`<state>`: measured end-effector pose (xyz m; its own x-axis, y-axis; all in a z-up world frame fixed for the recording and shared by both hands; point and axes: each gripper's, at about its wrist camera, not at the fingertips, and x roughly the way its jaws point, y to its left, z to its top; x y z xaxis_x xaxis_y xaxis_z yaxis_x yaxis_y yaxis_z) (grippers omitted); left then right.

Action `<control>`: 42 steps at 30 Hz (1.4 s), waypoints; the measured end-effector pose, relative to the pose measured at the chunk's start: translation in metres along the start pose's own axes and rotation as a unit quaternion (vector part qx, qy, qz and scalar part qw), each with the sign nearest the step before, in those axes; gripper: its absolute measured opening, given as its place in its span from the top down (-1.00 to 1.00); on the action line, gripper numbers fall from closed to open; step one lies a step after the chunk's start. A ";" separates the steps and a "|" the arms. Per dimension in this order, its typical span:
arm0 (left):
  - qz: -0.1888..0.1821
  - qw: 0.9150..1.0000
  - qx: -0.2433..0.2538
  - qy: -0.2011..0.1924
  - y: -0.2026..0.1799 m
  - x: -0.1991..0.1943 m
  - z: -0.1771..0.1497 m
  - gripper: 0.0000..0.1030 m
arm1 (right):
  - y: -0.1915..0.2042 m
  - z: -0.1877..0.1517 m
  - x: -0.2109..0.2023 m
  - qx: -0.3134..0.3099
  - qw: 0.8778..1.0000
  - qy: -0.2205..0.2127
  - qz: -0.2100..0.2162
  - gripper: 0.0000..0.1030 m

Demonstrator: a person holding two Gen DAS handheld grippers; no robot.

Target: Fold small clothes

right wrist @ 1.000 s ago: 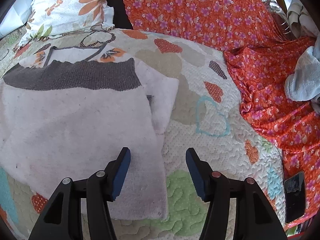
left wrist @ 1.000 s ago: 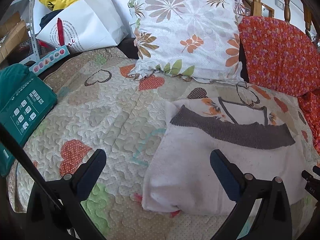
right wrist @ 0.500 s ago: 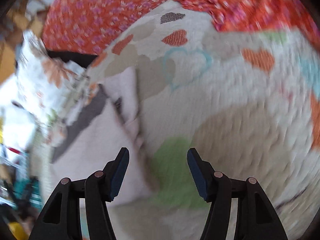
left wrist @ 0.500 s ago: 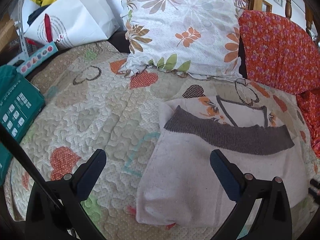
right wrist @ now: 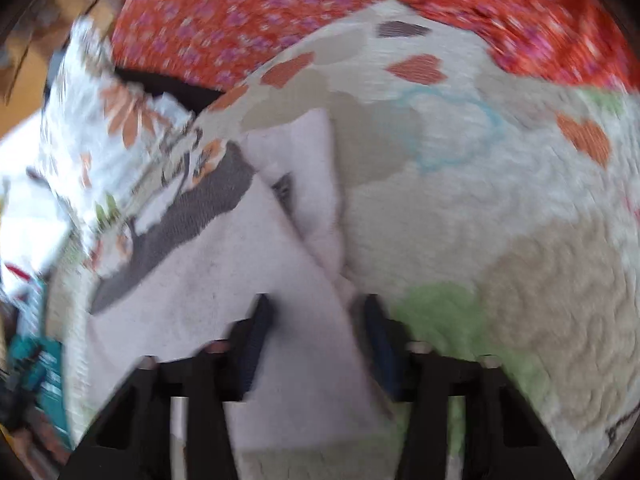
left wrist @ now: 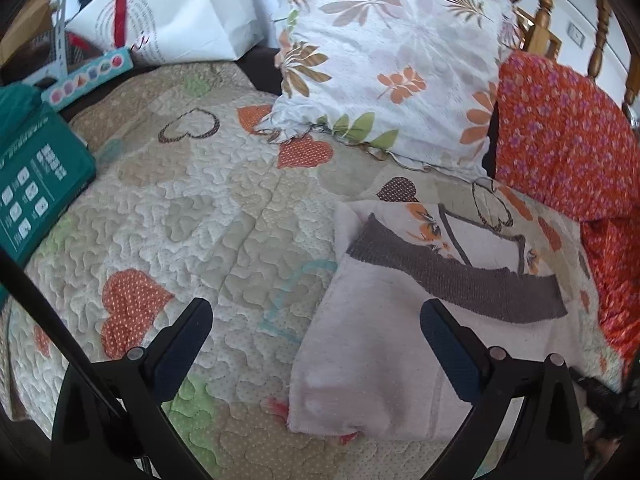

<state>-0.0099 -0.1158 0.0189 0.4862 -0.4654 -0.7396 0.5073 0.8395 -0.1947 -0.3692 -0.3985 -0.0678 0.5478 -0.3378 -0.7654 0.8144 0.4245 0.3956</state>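
Observation:
A small pale garment with a dark grey band (left wrist: 380,340) lies partly folded on the quilted bedspread (left wrist: 192,216). My left gripper (left wrist: 316,332) is open, hovering over the garment's left edge, its right finger above the cloth. In the blurred right wrist view the garment (right wrist: 224,280) lies lower left. My right gripper (right wrist: 316,320) is open with narrower jaws, straddling the garment's right edge. A folded sleeve (right wrist: 316,176) sticks out beyond it.
A floral pillow (left wrist: 392,64) and an orange flowered cushion (left wrist: 560,132) stand behind the garment. A green box (left wrist: 32,184), a white paper bag (left wrist: 168,12) and a paint box (left wrist: 88,76) lie at the left. A wooden headboard (left wrist: 548,4) is at the back.
My right gripper has swung and tilted, dropped onto the garment's right edge, and its jaws have narrowed. My left gripper has pulled back slightly, still wide open.

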 end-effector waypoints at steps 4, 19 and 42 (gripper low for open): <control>-0.001 1.000 -0.028 -0.001 0.017 -0.007 0.006 -1.00 | 0.022 0.005 -0.001 -0.015 1.000 0.013 -0.017 0.71; 0.079 0.985 -0.140 -0.066 0.122 -0.057 0.037 -1.00 | 0.319 -0.019 0.016 -0.240 0.968 0.043 0.061 0.74; -0.039 0.987 -0.159 -0.002 0.119 -0.013 0.027 -1.00 | 0.287 -0.036 0.030 -0.211 0.955 0.133 0.163 0.15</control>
<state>0.0634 -0.0177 0.0223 0.4573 -0.5333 -0.7117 0.2955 0.8459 -0.4440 -0.1263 -0.2565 0.0047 0.6451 0.0710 -0.7608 0.4296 0.7897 0.4380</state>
